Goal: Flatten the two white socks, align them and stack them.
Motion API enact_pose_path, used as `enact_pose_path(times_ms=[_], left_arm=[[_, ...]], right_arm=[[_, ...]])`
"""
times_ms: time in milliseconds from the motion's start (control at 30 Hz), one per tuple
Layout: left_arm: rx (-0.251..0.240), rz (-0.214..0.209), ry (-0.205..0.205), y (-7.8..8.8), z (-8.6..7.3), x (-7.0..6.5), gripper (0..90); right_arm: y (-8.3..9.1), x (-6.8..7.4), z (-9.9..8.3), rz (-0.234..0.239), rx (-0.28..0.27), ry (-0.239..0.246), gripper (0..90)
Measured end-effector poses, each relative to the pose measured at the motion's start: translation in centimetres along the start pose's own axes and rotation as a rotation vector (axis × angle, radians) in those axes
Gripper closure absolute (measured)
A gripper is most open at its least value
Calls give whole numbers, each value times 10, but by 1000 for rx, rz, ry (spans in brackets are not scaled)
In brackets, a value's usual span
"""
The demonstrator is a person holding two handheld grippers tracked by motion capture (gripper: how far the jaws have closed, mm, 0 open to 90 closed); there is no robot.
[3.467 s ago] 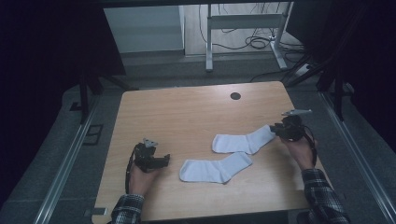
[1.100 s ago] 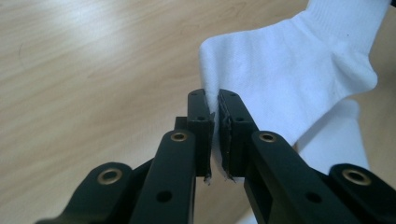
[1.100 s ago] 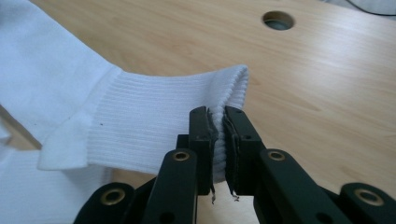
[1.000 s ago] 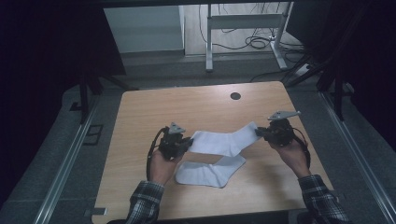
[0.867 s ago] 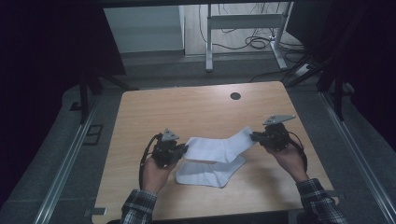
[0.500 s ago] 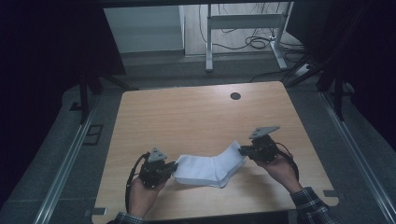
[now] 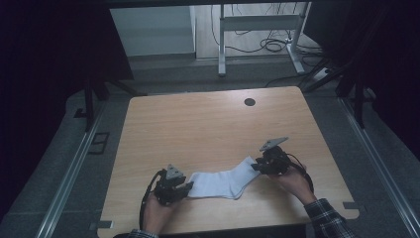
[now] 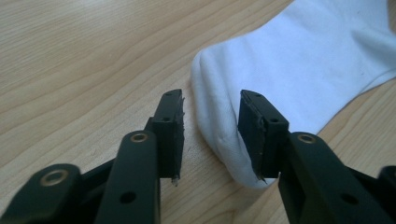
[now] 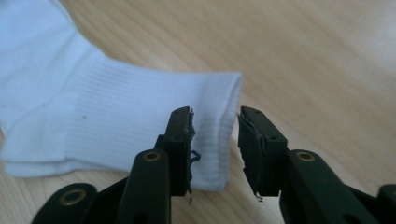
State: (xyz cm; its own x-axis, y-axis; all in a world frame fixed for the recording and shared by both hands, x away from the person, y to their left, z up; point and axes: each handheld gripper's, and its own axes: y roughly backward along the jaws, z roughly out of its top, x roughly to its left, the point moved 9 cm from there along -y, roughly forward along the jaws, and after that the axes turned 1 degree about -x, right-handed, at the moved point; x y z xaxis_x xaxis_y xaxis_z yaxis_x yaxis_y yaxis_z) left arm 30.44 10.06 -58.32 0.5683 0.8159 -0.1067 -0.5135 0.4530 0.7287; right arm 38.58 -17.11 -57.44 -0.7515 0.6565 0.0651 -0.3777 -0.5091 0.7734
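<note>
High view: white socks (image 7: 223, 182) lie stacked near the table (image 7: 208, 124) front edge, left gripper (image 7: 184, 188) at the toe, right gripper (image 7: 256, 167) at the cuff. Left gripper view: jaws just opened narrowly, toe (image 8: 224, 140) between, seemingly unpressed. Right gripper view: likewise, cuff (image 9: 219, 140) loose between.

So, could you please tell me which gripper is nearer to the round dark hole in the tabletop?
Right. The right gripper sits at the cuff of the stacked white socks, just below the hole; the left gripper is at the toe end, farther toward the near-left edge.
</note>
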Motion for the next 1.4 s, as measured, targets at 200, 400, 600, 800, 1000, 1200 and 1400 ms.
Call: enact_pose_path(times_ms=[200, 400, 600, 800, 1000, 1200, 1400], left_arm=[[27, 14, -17, -7, -3, 1, 615], [32, 27, -44, -16, 4, 9, 731], [25, 18, -25, -27, 14, 14, 696], [28, -5, 1, -37, 17, 15, 656], [32, -56, 20, -41, 23, 13, 811], [5, -42, 36, -48, 42, 22, 819], [-38, -15, 32, -52, 68, 31, 818]], right_arm=[[-11, -2, 6, -10, 5, 8, 606], [-11, 0, -3, -4, 42, 3, 741], [-3, 2, -11, -7, 39, 11, 693], [-7, -3, -19, 23, 40, -31, 630], [-7, -1, -16, 16, 48, -32, 773], [-7, -17, -5, -33, 27, -48, 780], [-5, -37, 8, -65, -18, -81, 780]])
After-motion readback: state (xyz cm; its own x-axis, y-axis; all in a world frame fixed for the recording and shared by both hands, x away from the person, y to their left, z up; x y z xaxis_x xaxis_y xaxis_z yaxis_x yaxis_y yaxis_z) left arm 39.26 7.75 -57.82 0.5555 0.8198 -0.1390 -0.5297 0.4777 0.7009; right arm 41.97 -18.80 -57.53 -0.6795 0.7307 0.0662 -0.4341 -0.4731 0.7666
